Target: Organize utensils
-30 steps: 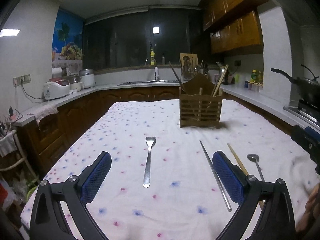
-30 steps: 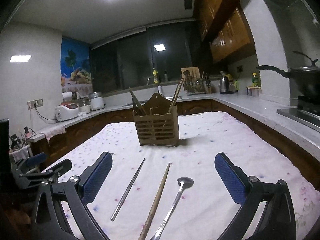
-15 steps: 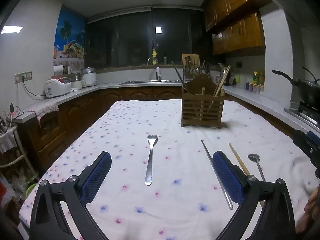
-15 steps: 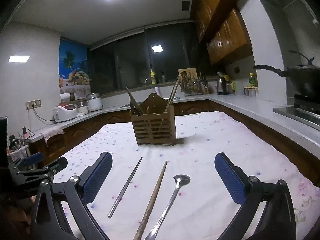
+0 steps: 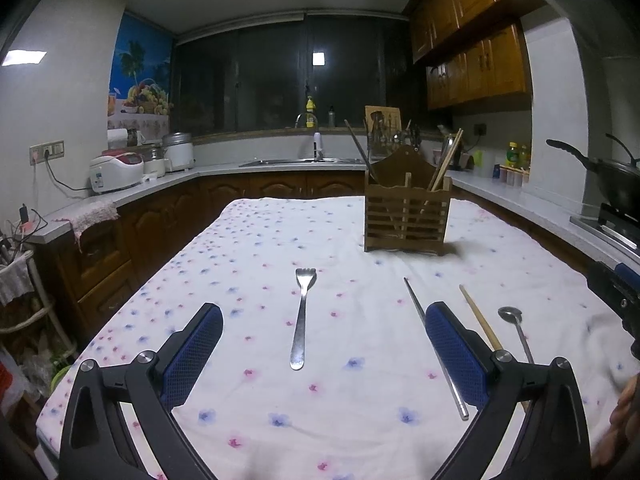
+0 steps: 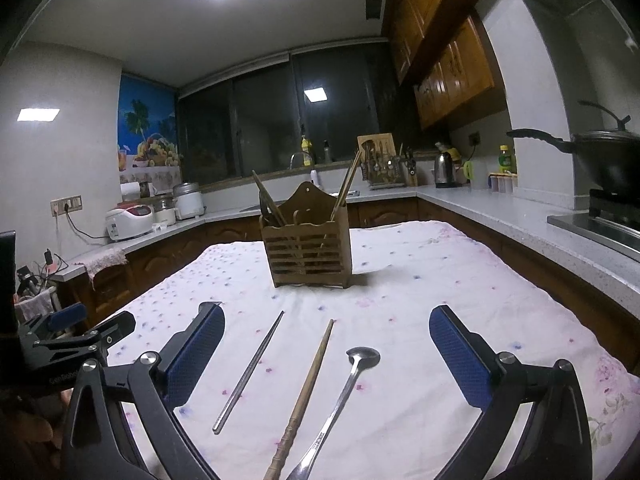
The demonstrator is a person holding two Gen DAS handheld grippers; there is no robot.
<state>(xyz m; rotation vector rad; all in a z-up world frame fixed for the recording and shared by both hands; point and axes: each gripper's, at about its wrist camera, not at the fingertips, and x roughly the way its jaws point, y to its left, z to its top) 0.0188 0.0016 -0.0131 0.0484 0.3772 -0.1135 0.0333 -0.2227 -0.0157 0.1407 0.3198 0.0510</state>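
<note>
Shiny metal fork (image 5: 303, 316) is lying flat on the flowery cloth (image 5: 256, 248); both grippers are hanging wide open, so grabbing it could slip

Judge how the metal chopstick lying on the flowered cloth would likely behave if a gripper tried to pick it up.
The metal chopstick looks thin, smooth and shiny, so it may slip between the pads. It lies flat on the soft tablecloth, leaving little to get under. It will probably stay rigid and feel light.

Rice cooker (image 5: 116, 173) on left counter, kettle (image 6: 442, 169) by back corner, black wok (image 6: 600, 156) on stove, right.
</note>
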